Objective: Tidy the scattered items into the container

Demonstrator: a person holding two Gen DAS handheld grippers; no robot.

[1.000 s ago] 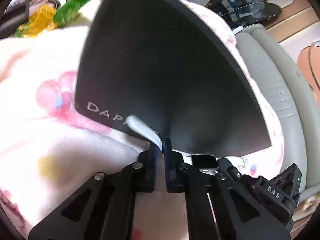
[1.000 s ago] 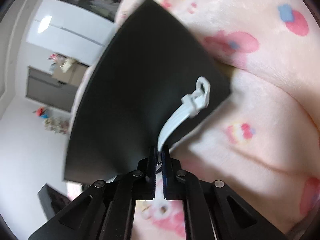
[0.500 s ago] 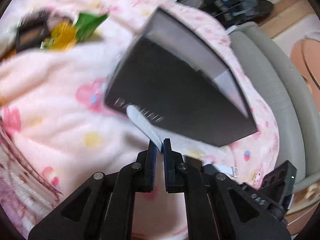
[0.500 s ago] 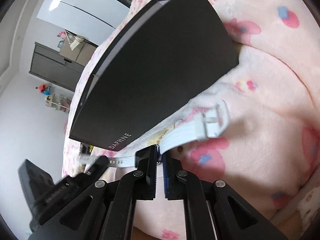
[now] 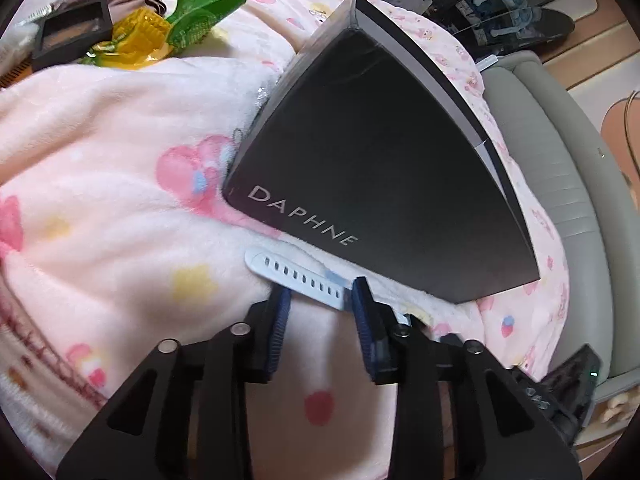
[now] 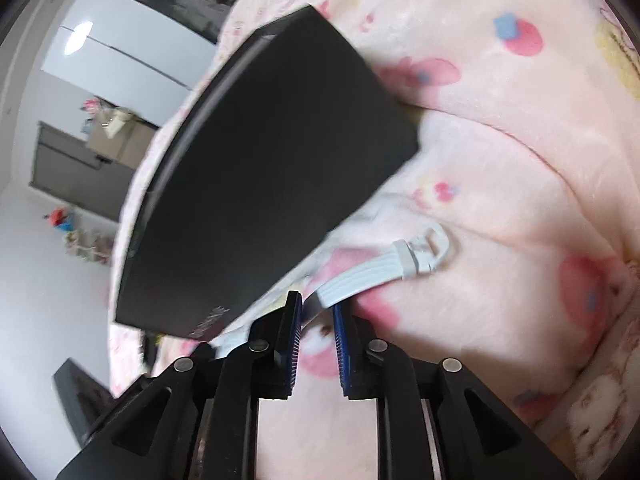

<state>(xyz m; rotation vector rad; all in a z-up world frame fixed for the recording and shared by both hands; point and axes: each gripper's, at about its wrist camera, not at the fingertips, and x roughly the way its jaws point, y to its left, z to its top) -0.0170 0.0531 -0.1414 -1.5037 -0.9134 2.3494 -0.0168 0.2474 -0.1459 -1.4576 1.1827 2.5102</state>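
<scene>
Nearest, the left gripper is opening, its pads clear of the white watch strap lying on the pink blanket between them. The right gripper is opening too, the strap's buckle end loose on the blanket ahead of it. Just beyond sits the black DAPHNE box, lid closed. Each gripper probably needs to back straight off without snagging the strap. Farther off lie a green-and-yellow wrapper and a small dark tray.
</scene>
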